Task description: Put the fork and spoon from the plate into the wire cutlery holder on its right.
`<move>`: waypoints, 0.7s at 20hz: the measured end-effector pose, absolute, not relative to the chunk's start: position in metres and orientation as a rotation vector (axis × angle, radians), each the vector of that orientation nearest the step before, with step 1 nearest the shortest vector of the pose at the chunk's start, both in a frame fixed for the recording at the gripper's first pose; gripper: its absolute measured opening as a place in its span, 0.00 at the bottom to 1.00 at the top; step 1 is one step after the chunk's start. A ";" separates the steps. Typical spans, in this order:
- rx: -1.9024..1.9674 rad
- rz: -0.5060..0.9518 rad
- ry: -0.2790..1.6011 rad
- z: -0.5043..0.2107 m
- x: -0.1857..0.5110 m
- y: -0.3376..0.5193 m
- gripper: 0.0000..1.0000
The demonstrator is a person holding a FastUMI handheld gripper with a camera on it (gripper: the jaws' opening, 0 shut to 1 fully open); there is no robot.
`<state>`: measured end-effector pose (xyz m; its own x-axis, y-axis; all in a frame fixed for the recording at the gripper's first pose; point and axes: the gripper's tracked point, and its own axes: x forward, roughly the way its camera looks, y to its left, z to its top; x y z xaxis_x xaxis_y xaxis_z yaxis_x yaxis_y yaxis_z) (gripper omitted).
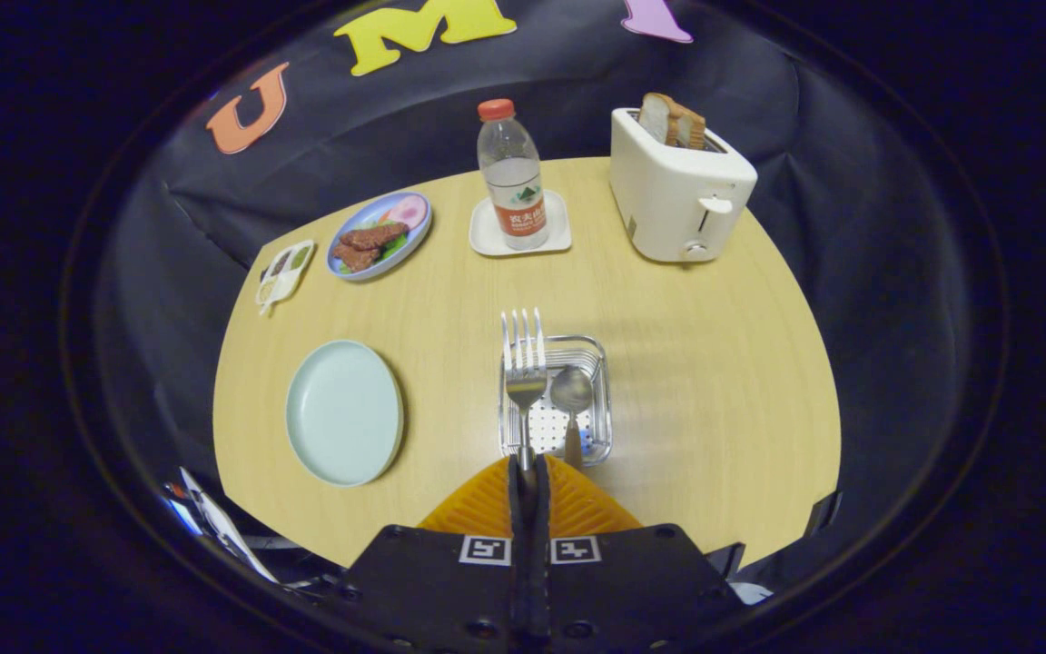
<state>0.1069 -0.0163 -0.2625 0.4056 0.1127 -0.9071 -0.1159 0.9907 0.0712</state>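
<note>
Wooden table (714, 381) bears the wire cutlery holder (602, 427), spoon (571, 392) inside. Tongs (524, 472) pinch the fork (524, 368) handle, tines ahead, seemingly over the holder; emptied plate (344, 411) lies leftward.

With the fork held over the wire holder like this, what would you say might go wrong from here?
1. The tool grips the fork only at its handle end, so the fork might swing or slip.
2. The fork hangs over the left rim of the wire cutlery holder; released here, it could catch on the rim and fall onto the table.
3. The spoon already lies inside the holder, right beside the fork, and could be knocked as the fork goes in.
</note>
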 end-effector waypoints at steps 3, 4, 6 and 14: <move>0.013 0.156 1.209 -0.259 0.097 -0.016 0.01; 0.017 0.158 1.232 -0.259 0.095 -0.016 0.01; 0.039 0.155 1.289 -0.260 0.091 -0.014 0.04; 0.061 0.084 1.391 -0.266 0.102 -0.015 0.04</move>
